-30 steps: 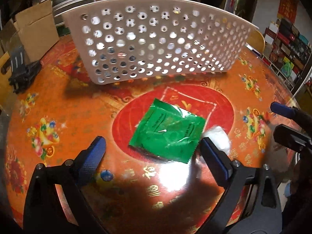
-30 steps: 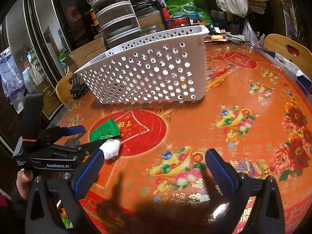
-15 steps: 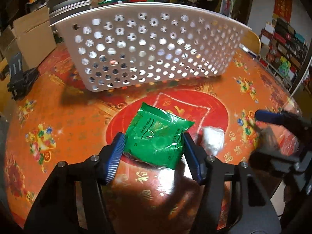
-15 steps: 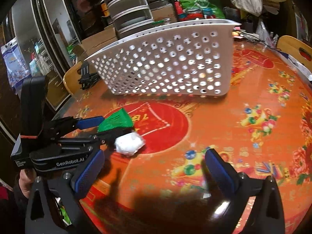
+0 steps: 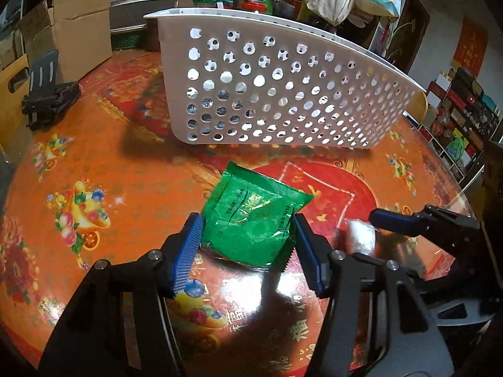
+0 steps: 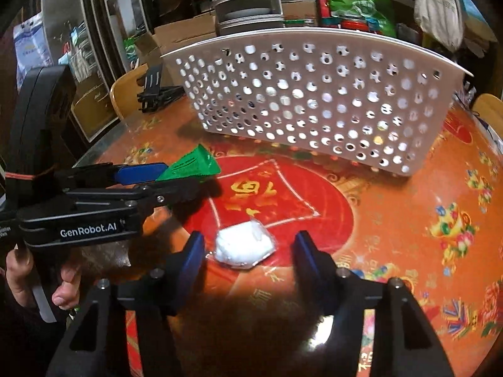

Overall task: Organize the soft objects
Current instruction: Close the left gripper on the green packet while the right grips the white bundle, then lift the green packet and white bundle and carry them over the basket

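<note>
Cluttered shelves, cardboard boxes and stacked trays ring a round table (image 5: 103,169) covered in a glossy red-and-orange festive cloth. On its far side stands a white perforated basket (image 5: 276,94), and through its holes nothing can be made out inside.

Near the middle of the table, the left gripper (image 5: 248,238) has its blue pads pressed against both sides of a green packet (image 5: 251,216), so its jaws are clenched on the packet. From the right wrist view the packet's far corner tilts upward, so it appears at least partly lifted, though whether its near edge touches the cloth cannot be told.

Just to the right of the packet lies a small white bundle in clear wrap (image 6: 243,246), resting on the red central medallion. The right gripper (image 6: 248,251) hangs with its jaws spread wide, one blue pad on each side of the bundle and neither touching it.

Judging from this, the sorting is at an early stage: neither soft item has reached the basket. One is gripped and ready to be carried to the far side; the other is bracketed but not yet grasped. What remains is closing on the bundle, lifting both, and dropping them over the basket's rim.
</note>
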Demonstrator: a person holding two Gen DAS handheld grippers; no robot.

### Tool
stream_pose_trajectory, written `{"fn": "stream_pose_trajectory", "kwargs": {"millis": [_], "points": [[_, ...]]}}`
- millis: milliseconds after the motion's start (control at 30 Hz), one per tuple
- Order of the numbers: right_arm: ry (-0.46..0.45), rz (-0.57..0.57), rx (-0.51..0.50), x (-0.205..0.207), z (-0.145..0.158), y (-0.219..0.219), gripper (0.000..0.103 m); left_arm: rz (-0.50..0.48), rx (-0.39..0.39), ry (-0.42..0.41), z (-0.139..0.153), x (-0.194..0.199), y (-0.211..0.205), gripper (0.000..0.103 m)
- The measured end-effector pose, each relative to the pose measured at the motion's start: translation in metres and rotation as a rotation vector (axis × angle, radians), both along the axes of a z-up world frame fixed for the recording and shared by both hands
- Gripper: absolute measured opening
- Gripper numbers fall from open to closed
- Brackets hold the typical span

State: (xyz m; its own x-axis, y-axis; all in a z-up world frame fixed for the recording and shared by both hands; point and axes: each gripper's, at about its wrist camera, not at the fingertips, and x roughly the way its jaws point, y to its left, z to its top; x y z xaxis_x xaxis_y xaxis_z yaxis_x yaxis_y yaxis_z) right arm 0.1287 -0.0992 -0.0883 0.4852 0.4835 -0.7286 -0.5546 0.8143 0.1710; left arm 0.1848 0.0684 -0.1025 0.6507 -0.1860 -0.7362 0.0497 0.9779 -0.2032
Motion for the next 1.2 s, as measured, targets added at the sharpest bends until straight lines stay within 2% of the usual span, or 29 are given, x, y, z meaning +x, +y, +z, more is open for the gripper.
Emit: {"fn": "stream_pose_trajectory", "kwargs": {"millis": [100, 267, 733, 1200], "points": [[-0.012, 0.008, -0.011, -0.002, 0.0, 0.003, 0.045, -0.006, 0.003, 0.0, 0.0, -0.001, -0.003, 0.056], [-0.027, 0.016, 0.003, -0.003, -0.001, 0.001, 0.039, -0.01, 0.002, -0.002, 0.0, -0.001, -0.004, 0.056], [-0.049, -0.031, 0.087, -0.005, 0.002, -0.016, 0.038, -0.036, 0.004, -0.054, 0.008, -0.011, -0.011, 0.056], [-0.083, -0.088, 0.083, -0.008, 0.006, -0.023, 0.038, -0.041, 0.021, -0.057, 0.008, -0.012, -0.012, 0.056]]}}
